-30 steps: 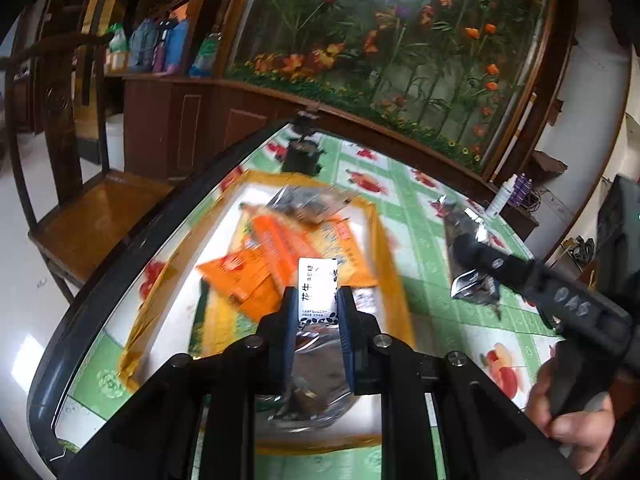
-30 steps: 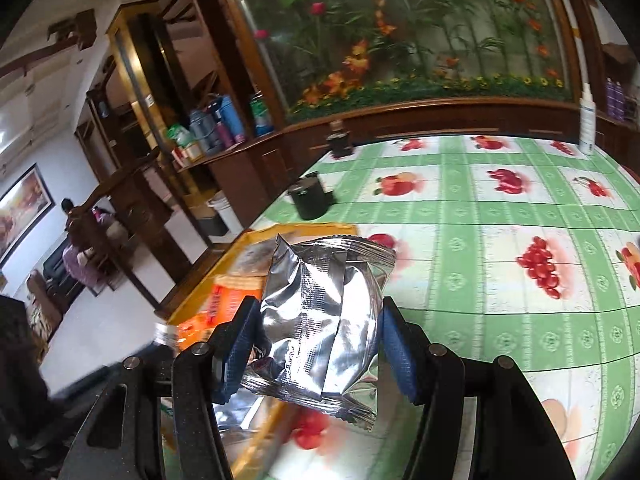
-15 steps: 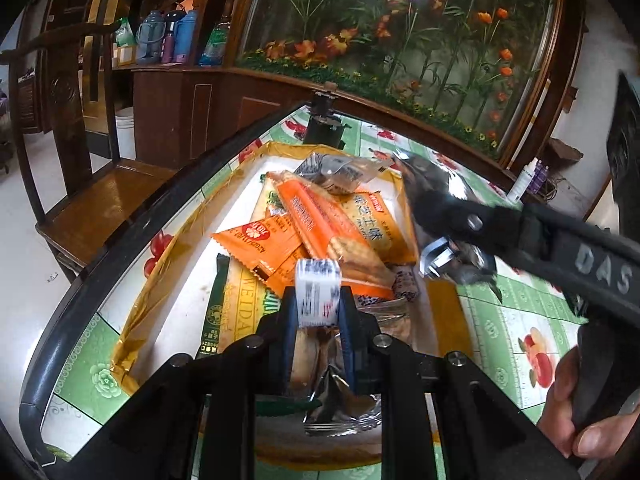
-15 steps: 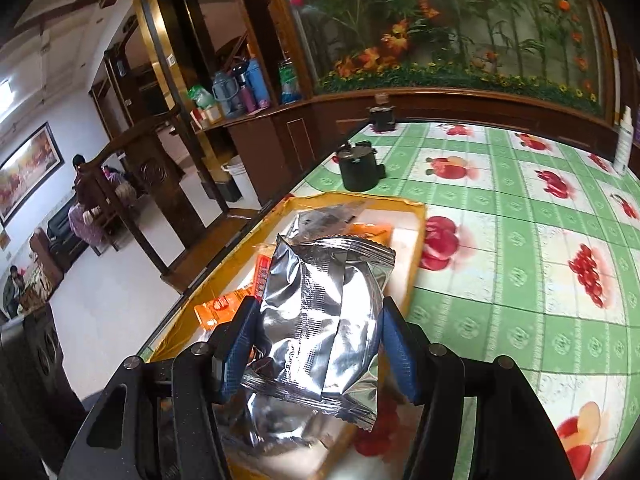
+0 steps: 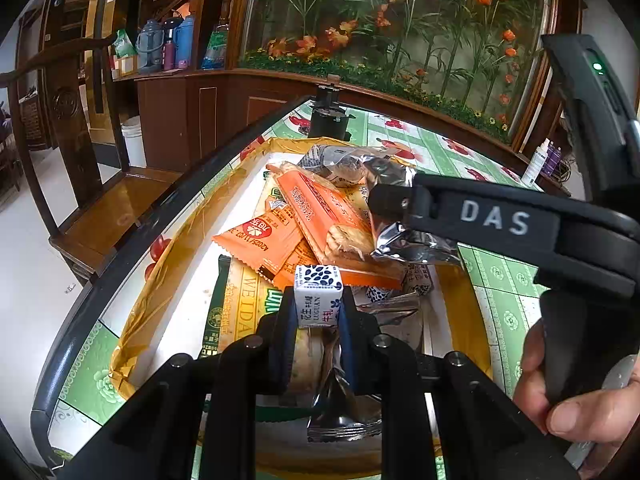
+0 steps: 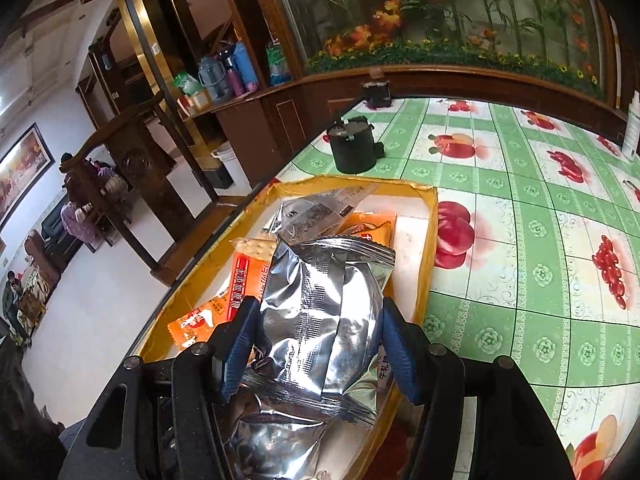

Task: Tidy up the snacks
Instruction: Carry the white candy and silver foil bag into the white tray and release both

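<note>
Left gripper (image 5: 318,312) clamped on small white-blue candy cube (image 5: 318,300), above near end of yellow tray (image 5: 152,280). Right gripper (image 6: 316,344) clamped on silver foil packet (image 6: 320,312), over tray's right side, above orange snack packs (image 5: 296,232).

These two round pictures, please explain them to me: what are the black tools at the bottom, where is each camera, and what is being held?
A person holds two hand grippers; each carries a wide-angle camera looking along its fingers. In the left view, the left gripper pinches a small white-and-blue candy. In the right view, the right gripper clamps a silver foil packet. Both hang over a yellow tray of orange snack packets on a green fruit-patterned tablecloth. The left view also shows the person's right hand.
</note>
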Action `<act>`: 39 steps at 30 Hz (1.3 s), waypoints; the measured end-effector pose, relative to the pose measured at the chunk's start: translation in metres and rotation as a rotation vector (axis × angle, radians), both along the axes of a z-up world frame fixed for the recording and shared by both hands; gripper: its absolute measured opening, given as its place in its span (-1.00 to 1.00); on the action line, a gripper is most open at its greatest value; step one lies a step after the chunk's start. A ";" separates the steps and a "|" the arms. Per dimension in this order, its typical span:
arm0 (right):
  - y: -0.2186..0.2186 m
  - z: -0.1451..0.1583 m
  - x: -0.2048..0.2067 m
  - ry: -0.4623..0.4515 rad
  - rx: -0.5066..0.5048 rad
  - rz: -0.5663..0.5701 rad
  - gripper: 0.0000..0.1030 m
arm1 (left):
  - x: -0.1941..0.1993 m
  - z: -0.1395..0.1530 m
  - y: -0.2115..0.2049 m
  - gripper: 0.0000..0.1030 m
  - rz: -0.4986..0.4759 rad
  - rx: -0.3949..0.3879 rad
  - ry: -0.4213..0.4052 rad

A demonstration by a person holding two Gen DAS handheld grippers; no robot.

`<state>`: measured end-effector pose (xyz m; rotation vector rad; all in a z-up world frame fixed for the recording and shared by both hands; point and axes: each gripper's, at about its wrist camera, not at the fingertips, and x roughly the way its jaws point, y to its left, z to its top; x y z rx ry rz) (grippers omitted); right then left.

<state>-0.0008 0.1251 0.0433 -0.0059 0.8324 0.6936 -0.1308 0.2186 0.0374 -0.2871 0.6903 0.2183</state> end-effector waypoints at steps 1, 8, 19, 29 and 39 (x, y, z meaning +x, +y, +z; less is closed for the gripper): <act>0.001 -0.001 0.001 0.003 -0.002 0.002 0.26 | 0.000 0.000 0.000 -0.64 0.000 0.001 0.000; 0.009 -0.003 0.005 0.006 -0.018 0.006 0.26 | 0.001 0.000 -0.001 -0.64 0.000 0.006 0.002; 0.012 -0.010 0.007 0.023 -0.020 0.003 0.26 | 0.000 0.000 0.000 -0.64 -0.001 0.008 0.003; 0.013 -0.008 0.002 0.014 -0.047 0.033 0.32 | -0.001 0.002 -0.001 -0.48 -0.005 0.012 -0.001; 0.001 0.017 -0.024 -0.110 -0.037 0.044 0.58 | -0.009 0.006 0.004 0.32 0.023 0.021 -0.033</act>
